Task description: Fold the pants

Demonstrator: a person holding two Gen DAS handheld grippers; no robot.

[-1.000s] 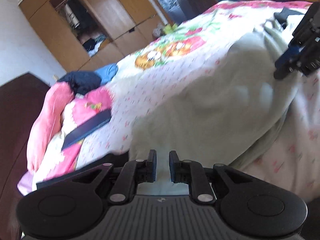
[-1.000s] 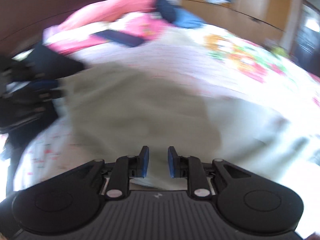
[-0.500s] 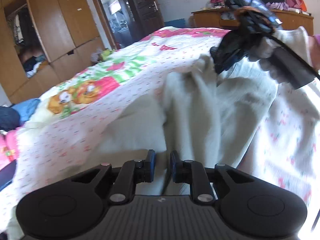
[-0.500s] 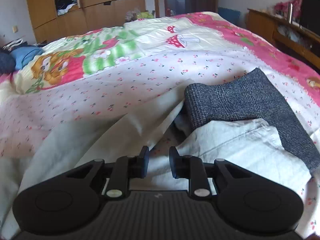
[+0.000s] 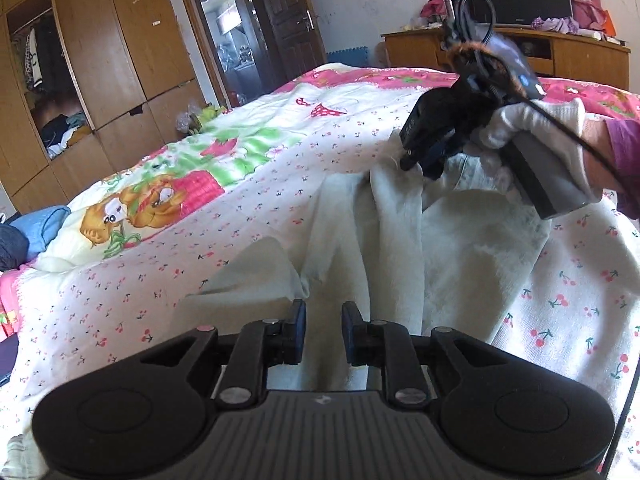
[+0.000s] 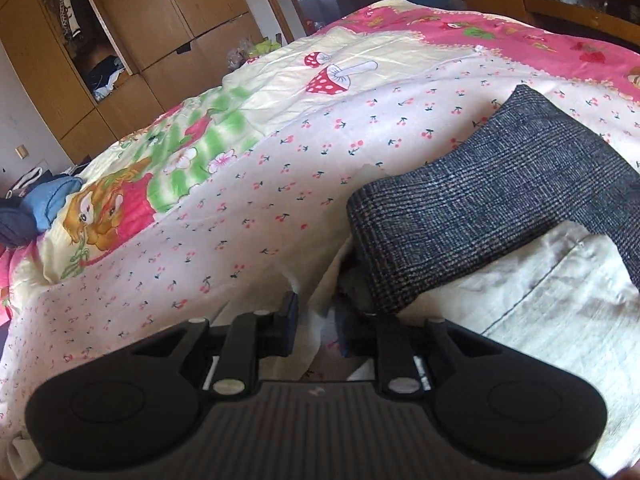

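Note:
Pale cream pants (image 5: 420,240) lie rumpled on the cherry-print bedspread (image 5: 160,280), stretched between my two grippers. My left gripper (image 5: 323,330) is shut on the near end of the pants. My right gripper (image 5: 420,160) shows at upper right in the left wrist view, shut on the far end of the pants and holding it lifted. In the right wrist view the right gripper (image 6: 316,324) has cream fabric (image 6: 316,304) between its fingers. More cream cloth (image 6: 560,308) lies to the right.
A folded dark grey checked garment (image 6: 480,216) lies on the bed just right of my right gripper. Wooden wardrobes (image 5: 100,60) and a dark door (image 5: 288,20) stand behind the bed. A wooden dresser (image 5: 520,52) stands at the far right. Blue clothes (image 5: 36,228) lie at the left.
Both views have swung from the pillow end toward the foot of the bed. Both grippers have carried the pants along with them. The checked garment has come into the right wrist view.

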